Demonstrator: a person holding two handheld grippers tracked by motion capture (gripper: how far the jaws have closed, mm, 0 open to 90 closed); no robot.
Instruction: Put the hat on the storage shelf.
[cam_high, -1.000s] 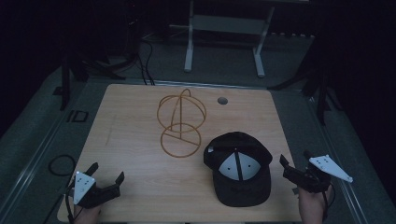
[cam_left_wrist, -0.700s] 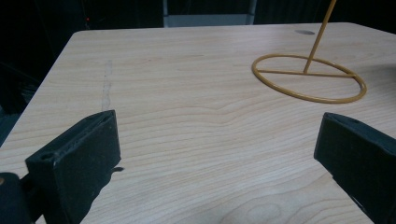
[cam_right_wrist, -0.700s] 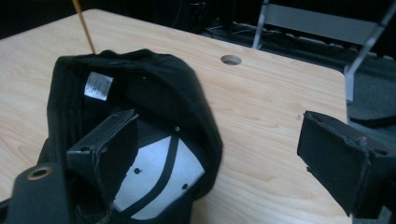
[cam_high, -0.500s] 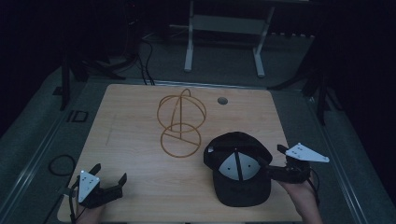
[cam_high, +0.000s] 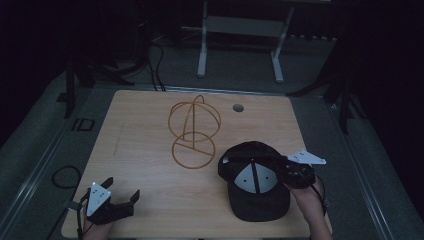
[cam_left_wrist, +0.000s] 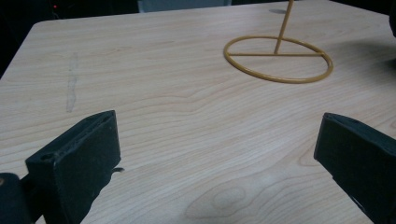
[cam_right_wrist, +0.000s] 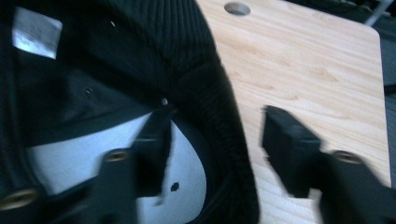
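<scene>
Cap (cam_high: 257, 185): lies upside down on the worktop (cam_high: 150, 150) at the near right, lining up, just beside the wire stand (cam_high: 194, 131).
Right claw (cam_right_wrist: 212, 135): I have it apart, straddling the cap's side wall, one jaw inside, one outside.
Grip: I judge the wall should sit deep between the jaws before I close, so the soft fabric cannot slip.
Left claw (cam_high: 122, 200): apart, holding nothing, resting low at the near left corner.
</scene>
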